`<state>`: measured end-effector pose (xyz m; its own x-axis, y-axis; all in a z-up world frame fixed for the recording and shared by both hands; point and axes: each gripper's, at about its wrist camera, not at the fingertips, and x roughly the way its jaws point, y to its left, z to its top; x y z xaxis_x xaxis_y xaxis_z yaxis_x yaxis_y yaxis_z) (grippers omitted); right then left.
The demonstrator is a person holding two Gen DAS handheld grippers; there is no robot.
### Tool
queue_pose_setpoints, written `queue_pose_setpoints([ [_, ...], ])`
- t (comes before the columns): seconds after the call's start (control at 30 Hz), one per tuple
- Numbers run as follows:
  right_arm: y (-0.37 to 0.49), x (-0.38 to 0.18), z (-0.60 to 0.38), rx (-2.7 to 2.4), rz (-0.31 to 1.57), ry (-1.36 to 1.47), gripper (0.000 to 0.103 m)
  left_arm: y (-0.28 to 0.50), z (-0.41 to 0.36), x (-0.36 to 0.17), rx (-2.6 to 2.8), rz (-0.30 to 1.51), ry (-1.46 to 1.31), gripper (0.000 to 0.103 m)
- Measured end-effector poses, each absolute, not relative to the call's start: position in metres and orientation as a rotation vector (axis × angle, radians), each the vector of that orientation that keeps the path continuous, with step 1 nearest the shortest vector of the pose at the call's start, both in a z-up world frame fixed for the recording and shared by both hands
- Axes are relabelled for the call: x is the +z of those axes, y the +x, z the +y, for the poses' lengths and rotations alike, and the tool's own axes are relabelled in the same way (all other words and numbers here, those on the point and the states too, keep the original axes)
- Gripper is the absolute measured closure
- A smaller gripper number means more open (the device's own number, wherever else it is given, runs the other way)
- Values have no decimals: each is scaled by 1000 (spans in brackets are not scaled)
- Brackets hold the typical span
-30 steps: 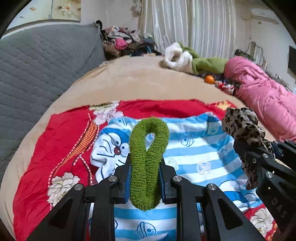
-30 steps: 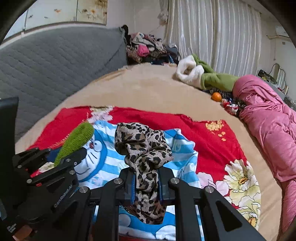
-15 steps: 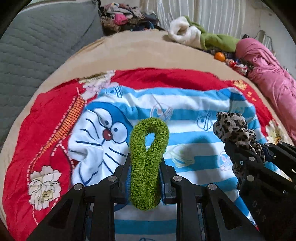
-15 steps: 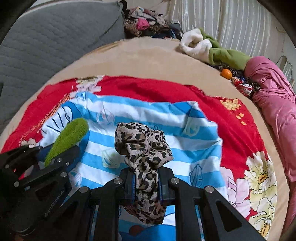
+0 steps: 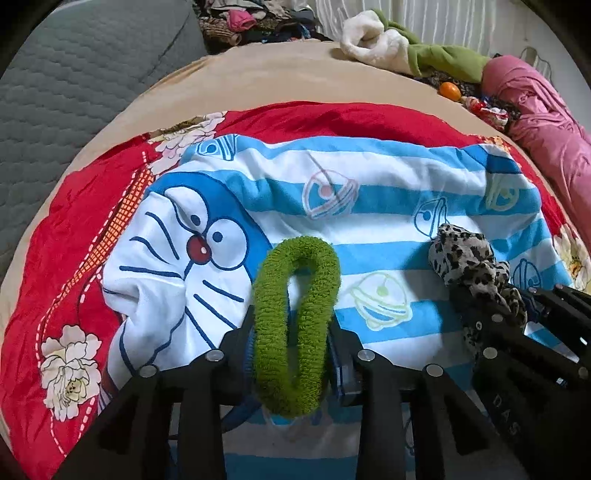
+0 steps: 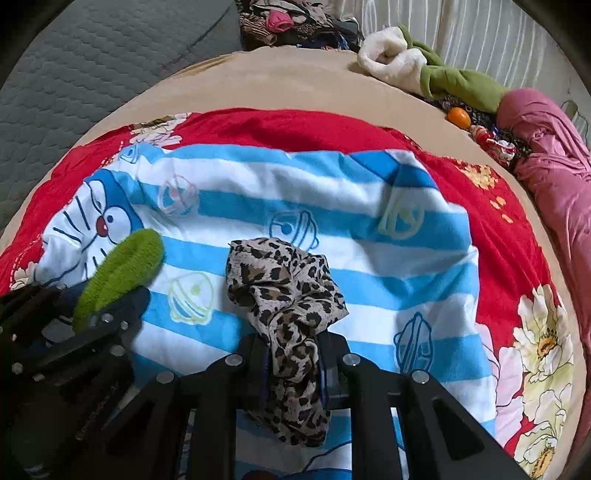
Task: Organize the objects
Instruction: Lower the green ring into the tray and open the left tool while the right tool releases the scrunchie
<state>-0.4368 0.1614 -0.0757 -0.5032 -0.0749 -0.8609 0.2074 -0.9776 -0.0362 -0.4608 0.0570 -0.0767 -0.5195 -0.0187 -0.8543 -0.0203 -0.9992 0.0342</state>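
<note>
Above the striped towel (image 5: 388, 236): left tool (image 5: 291, 347) pinching green scrunchie (image 5: 295, 317), long axis pointing forward. Right tool (image 6: 291, 354) just beside, clamping leopard scrunchie (image 6: 284, 295).

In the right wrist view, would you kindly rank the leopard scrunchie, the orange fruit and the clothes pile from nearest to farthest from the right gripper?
1. leopard scrunchie, clamped in the right gripper.
2. orange fruit, far right on the bed.
3. clothes pile, beyond the bed's far edge.

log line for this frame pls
left gripper: shut on green scrunchie | right gripper: shut on leopard scrunchie | both above striped cartoon cloth | neither released
</note>
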Motion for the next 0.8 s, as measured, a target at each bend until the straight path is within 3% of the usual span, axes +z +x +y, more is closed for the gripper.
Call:
queue_pose_setpoints([
  [0.27,-435,-76,160,-2591,216,1462,81,-465,49,-77,2749,39,-1597,43],
  [0.37,-434,-71,163,-2612,208,1452,72,-463,46,-78,2737,29,-1603,40],
  [0.43,-433,-68,165,-2616,195,1451,56,-461,45,-76,2733,35,-1609,35],
  [0.53,-431,-65,166,-2622,208,1466,43,-456,41,-72,2741,12,-1600,32],
  [0.8,-422,-53,167,-2637,211,1441,35,-448,34,-60,2697,-59,-1596,27],
])
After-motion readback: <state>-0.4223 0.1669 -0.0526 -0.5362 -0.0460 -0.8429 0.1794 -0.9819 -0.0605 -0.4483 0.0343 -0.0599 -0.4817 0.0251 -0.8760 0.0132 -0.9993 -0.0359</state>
